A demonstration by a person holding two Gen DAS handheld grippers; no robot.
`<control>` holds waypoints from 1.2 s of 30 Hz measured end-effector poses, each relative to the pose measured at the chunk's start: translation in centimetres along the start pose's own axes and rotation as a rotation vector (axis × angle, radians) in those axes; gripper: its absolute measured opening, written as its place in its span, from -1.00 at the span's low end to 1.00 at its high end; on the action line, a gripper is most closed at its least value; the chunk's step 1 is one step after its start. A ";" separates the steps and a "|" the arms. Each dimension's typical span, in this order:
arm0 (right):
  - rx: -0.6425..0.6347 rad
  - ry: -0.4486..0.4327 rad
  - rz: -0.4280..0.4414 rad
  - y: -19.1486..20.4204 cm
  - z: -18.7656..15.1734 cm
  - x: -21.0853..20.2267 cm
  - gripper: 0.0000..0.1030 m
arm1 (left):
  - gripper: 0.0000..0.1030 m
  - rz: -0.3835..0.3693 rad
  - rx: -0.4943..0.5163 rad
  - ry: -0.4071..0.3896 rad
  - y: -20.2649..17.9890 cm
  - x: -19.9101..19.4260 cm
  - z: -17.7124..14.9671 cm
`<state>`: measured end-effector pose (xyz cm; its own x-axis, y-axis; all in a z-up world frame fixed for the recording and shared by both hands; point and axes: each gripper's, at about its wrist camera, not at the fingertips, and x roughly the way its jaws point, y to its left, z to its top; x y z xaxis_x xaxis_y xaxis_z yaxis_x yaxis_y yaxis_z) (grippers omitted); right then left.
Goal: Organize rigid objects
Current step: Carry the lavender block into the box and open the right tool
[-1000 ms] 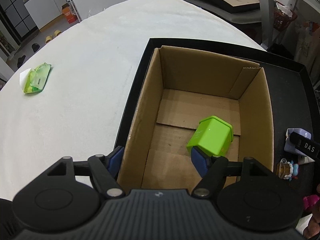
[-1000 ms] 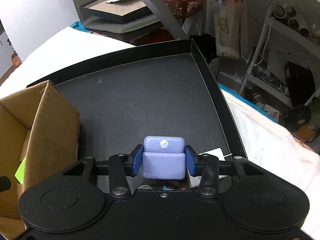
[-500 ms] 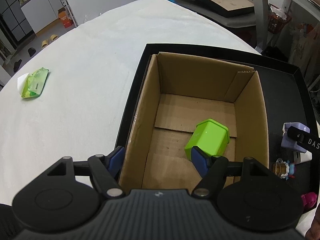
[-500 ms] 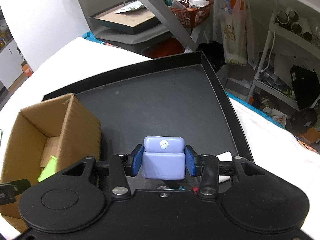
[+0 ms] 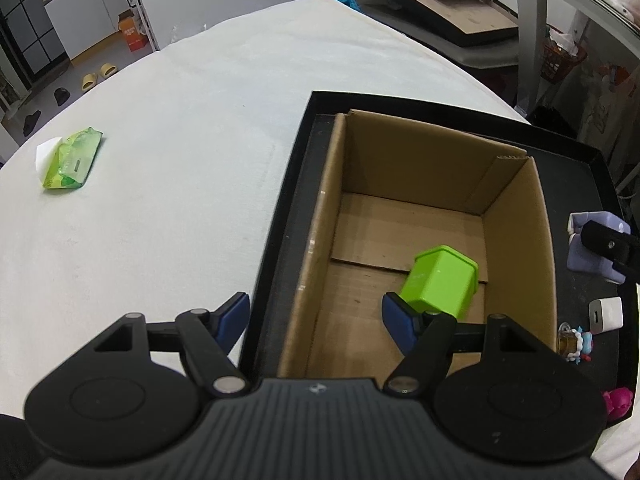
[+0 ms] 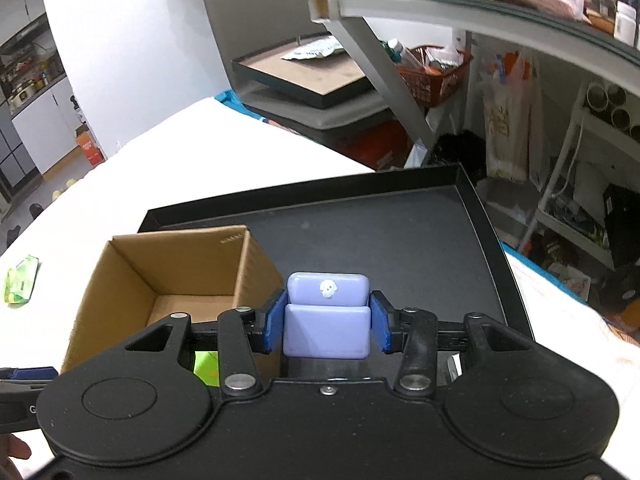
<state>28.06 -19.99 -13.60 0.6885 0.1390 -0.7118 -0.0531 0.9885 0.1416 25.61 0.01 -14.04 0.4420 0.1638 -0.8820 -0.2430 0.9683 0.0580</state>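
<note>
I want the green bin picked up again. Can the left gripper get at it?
Probably yes: the left gripper is open above the open-topped box, and nothing covers the green bin.

Pink toy (image 5: 618,400) cut off, unidentifiable

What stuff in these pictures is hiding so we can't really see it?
- Green bin: its opening faces away in the left wrist view; in the right wrist view the right claw covers most of it.
- Pink toy: cut off by the left view's edge.
- Little figurine: too small to tell.
- Purple block: its underside is hidden by the claw body.
</note>
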 end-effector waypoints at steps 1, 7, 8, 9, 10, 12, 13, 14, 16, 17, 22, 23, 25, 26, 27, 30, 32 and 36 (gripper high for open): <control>-0.005 -0.004 -0.004 0.2 0.1 -0.1 -0.16 | 0.39 0.000 -0.001 -0.004 0.3 0.0 0.0; -0.006 -0.061 0.045 1.3 0.7 -1.4 -0.16 | 0.32 -0.019 0.010 -0.035 1.5 -0.4 0.2; -0.006 -0.068 0.057 1.5 0.8 -1.6 -0.16 | 0.32 -0.024 0.013 -0.039 1.6 -0.4 0.2; -0.009 -0.077 0.069 1.8 0.9 -1.9 -0.16 | 0.28 -0.028 0.015 -0.047 1.7 -0.5 0.2; -0.016 -0.084 0.078 2.1 1.0 -2.1 -0.16 | 0.24 -0.031 0.017 -0.055 1.9 -0.6 0.3; -0.032 -0.100 0.098 2.9 1.0 -2.6 -0.16 | 0.12 -0.040 0.022 -0.062 2.1 -0.7 0.3; -0.042 -0.105 0.108 3.3 1.0 -2.7 -0.16 | 0.08 -0.047 0.023 -0.063 2.2 -0.7 0.4; -0.050 -0.108 0.118 3.6 1.0 -2.8 -0.16 | 0.02 -0.056 0.022 -0.062 2.3 -0.7 0.4; -0.060 -0.107 0.139 4.2 0.9 -3.0 -0.16 | -0.06 -0.071 0.018 -0.054 2.5 -0.5 0.5; -0.069 -0.106 0.147 4.5 0.9 -3.0 -0.16 | -0.12 -0.076 0.018 -0.050 2.5 -0.4 0.5; -0.109 -0.089 0.162 5.7 0.2 -2.4 -0.16 | -0.39 -0.097 0.038 -0.030 2.4 0.2 0.2; -0.113 -0.084 0.164 5.8 0.1 -2.3 -0.16 | -0.44 -0.104 0.035 -0.022 2.5 0.4 0.1; -0.117 -0.074 0.174 6.1 0.0 -2.0 -0.16 | -0.52 -0.106 0.025 -0.006 2.6 0.8 0.0; -0.117 -0.070 0.181 6.2 0.0 -1.8 -0.16 | -0.60 -0.106 0.022 -0.001 2.7 1.0 -0.1; -0.119 -0.068 0.186 6.4 0.0 -1.7 -0.16 | -0.69 -0.110 0.019 0.005 2.7 1.2 -0.1; -0.130 -0.059 0.193 6.9 -0.2 -1.1 -0.15 | -0.82 -0.125 -0.005 0.014 2.9 1.4 -0.2; -0.131 -0.046 0.204 7.2 -0.3 -0.6 -0.15 | -0.81 -0.126 -0.018 0.011 3.0 1.5 -0.3; -0.163 -0.034 0.201 8.0 -0.7 0.2 -0.15 | -0.81 -0.135 -0.059 0.011 3.6 1.4 -0.3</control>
<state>27.26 -11.98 -13.12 0.6759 0.3342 -0.6569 -0.3052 0.9382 0.1633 25.06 3.63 -15.19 0.4645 0.0300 -0.8850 -0.2326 0.9685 -0.0893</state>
